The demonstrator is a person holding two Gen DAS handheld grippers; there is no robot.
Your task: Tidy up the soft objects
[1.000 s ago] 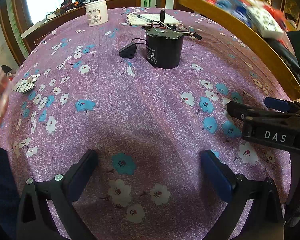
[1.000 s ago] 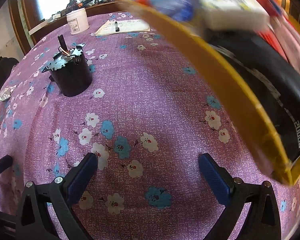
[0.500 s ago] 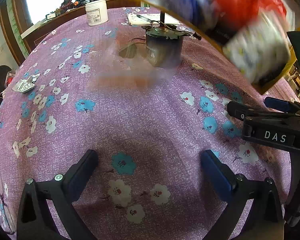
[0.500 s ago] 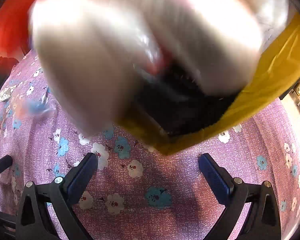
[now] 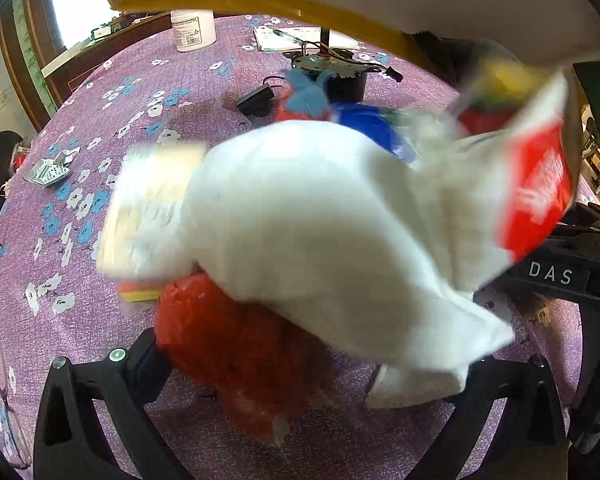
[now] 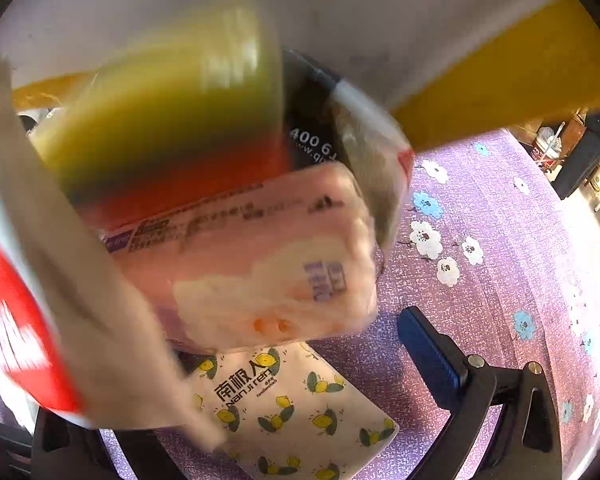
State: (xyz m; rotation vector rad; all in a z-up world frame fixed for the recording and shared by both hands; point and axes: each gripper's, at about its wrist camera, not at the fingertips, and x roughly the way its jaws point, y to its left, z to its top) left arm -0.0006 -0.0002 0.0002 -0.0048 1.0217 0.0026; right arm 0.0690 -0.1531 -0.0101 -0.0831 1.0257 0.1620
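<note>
Round table under a purple cloth (image 5: 188, 80) printed with white and blue flowers. Dark brown wooden frame (image 5: 40, 68) curves behind its far left edge. Bright, overexposed window (image 5: 76, 4) at top left. In the right wrist view, sunlit pale floor (image 6: 588, 216) beyond the table's right edge, dark furniture (image 6: 588, 148) there, blurred.

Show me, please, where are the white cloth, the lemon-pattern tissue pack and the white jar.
white cloth (image 5: 308, 216): left wrist view, middle of its blurred surface.
lemon-pattern tissue pack (image 6: 300, 408): right wrist view, printed top face.
white jar (image 5: 192, 34): left wrist view, its labelled side.
</note>
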